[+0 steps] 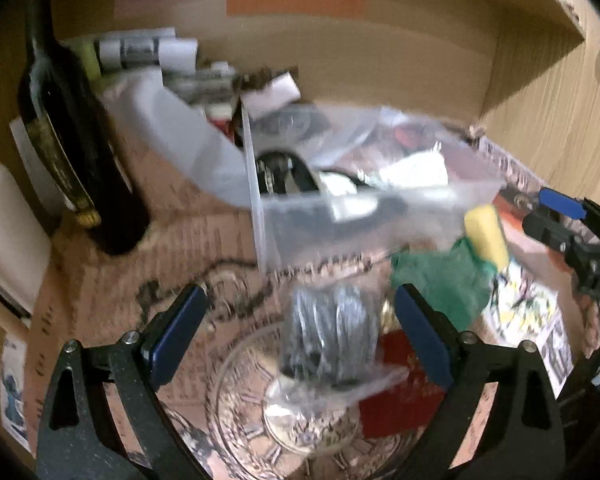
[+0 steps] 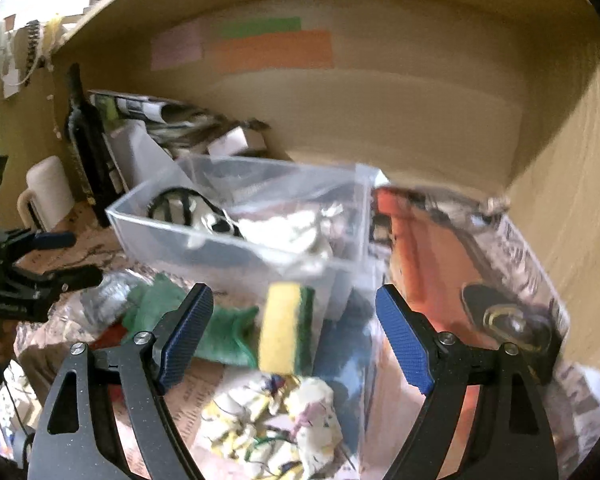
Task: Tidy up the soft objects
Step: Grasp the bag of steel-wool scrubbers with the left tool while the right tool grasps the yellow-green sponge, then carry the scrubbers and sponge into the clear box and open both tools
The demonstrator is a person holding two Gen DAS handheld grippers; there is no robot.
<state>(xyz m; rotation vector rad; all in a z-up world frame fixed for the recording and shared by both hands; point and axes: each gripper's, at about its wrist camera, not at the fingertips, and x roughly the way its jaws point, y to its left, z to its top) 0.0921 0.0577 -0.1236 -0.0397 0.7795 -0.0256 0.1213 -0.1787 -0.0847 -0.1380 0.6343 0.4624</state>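
Note:
A yellow sponge with a green scouring side (image 2: 286,328) stands on edge between my right gripper's (image 2: 294,338) open fingers, untouched; it also shows in the left wrist view (image 1: 487,232). A green cloth (image 2: 216,330) lies left of it, also in the left wrist view (image 1: 440,284). A crumpled white patterned cloth (image 2: 276,428) lies just below. A clear plastic bin (image 2: 204,236) behind holds black-and-white and white soft items. My left gripper (image 1: 300,332) is open above a grey bundle in plastic wrap (image 1: 332,336).
A dark wine bottle (image 1: 76,152) and a white mug (image 2: 48,188) stand at the left. A glass bowl (image 1: 236,392) sits under my left gripper. A red card (image 1: 400,396) lies beside it. Newspaper with an orange car picture (image 2: 440,264) covers the shelf floor. Cardboard walls enclose the back and right.

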